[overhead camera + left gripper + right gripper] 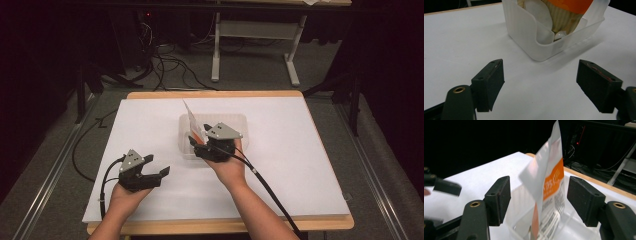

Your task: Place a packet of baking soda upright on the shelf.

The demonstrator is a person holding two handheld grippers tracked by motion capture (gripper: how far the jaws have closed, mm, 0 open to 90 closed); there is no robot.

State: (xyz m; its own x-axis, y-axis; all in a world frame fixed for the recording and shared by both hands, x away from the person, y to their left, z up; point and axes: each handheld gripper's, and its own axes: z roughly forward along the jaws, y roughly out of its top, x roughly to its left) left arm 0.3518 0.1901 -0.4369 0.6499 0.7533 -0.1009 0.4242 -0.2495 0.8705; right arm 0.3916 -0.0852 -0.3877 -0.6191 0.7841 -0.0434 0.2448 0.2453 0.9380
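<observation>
We are holding our right gripper [537,200] wide open, gripping nothing, around the upright packet [550,187] standing lengthwise in the clear bin [240,125].

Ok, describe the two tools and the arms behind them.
Both tools, left and right, are black, each with two blocky flat-faced jaws, brass-ringed screw holes and a grey three-cornered plate with small dots on top. A black cable trails from each. The forearms are bare, no sleeves.
</observation>
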